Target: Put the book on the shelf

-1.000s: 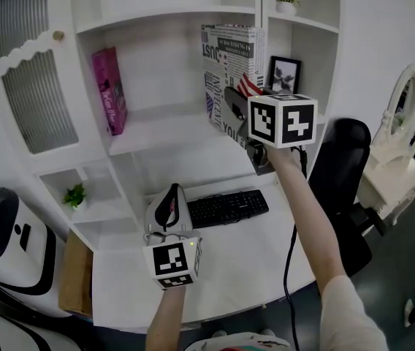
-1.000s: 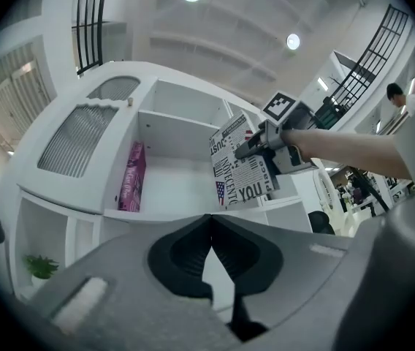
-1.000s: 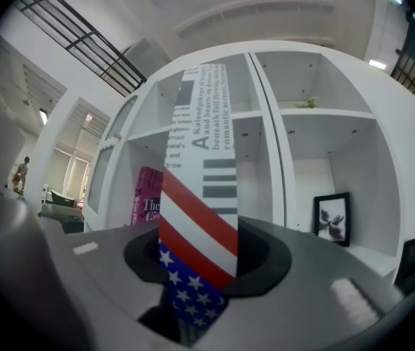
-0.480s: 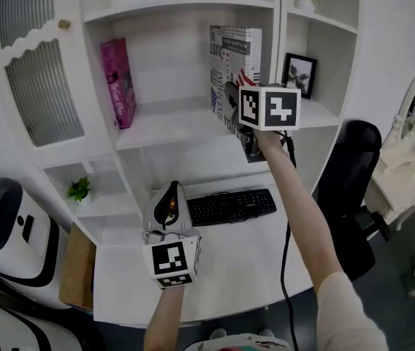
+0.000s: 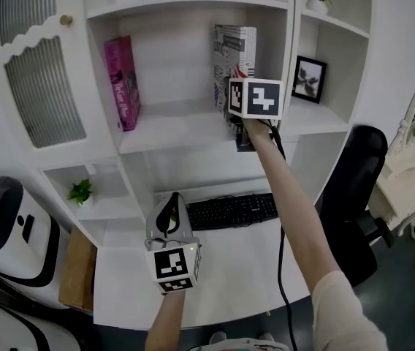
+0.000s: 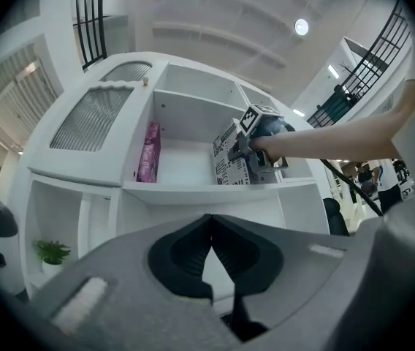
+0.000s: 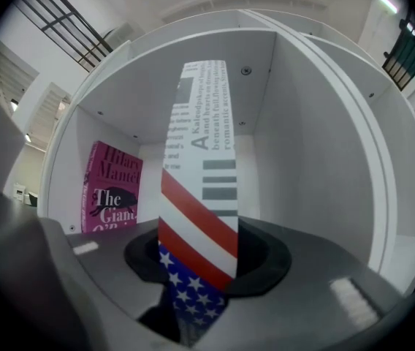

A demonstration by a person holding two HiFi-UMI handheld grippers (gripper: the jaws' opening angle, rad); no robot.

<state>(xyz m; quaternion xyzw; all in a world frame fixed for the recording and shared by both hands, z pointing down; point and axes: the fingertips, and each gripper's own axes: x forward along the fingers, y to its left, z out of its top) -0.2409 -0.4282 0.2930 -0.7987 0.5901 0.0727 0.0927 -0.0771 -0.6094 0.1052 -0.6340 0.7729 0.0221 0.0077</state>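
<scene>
Right gripper (image 5: 240, 123) is pushing farther into the shelf (image 5: 171, 134) than a second ago, carrying the book (image 5: 234, 53) with it; the outstretched arm is reaching over the tabletop (image 5: 229, 269). Left gripper (image 5: 168, 209) is sitting a touch lower, above the tabletop's near left part.

Shelf unit: smooth white panels in boxy compartments. Gripper shells: matt grey, rounded, with dark ribbed pads.

Right gripper's jaws are pinching the book's (image 7: 196, 196) lower spine end, one pad on each cover. Left gripper's (image 6: 209, 243) pads are pressing together at the tips, with nothing between them.

Book is standing upright in the middle compartment, near its right wall and well apart from a pink book (image 5: 122, 82) leaning at the left wall. Whether its foot is touching the board is unclear. Slim, glossy, rectangular. White covers are showing black newsprint lettering. Spine is showing red and white diagonal stripes over a blue field of white stars.
</scene>
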